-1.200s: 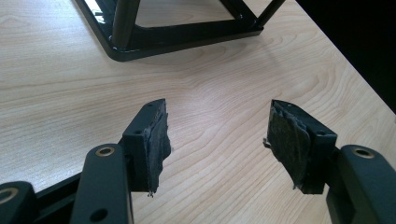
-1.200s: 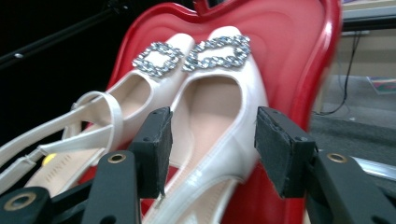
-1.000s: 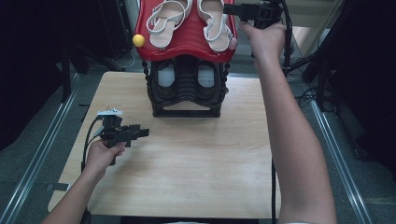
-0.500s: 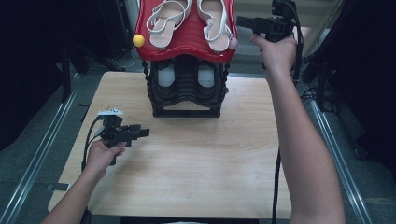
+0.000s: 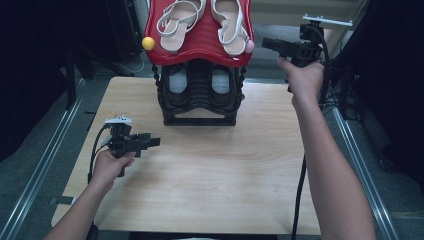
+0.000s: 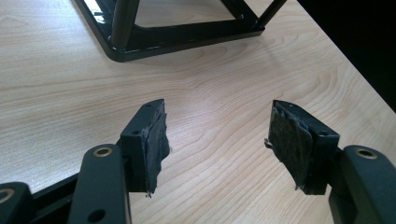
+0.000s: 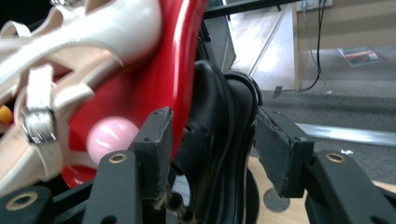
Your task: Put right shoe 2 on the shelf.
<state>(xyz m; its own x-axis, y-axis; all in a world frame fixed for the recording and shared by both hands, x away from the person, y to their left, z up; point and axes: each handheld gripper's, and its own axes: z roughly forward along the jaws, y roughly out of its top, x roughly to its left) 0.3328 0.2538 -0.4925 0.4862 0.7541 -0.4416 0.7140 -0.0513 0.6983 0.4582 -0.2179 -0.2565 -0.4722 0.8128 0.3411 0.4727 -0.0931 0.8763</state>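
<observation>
The shoe rack [image 5: 199,95] stands at the far middle of the bench [image 5: 210,175]. On top of the rack lies a tray [image 5: 200,42], and on the tray lie two sandals [image 5: 200,17] side by side. The left hand-held gripper [image 5: 150,142] is before the rack, to its left, over the bench. The right hand-held gripper [image 5: 267,44] is just right of the rack's top.

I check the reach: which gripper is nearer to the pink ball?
Right. The right gripper hangs just beside the pink ball at the rack's top tier; the left gripper is low over the table, far below.
</observation>
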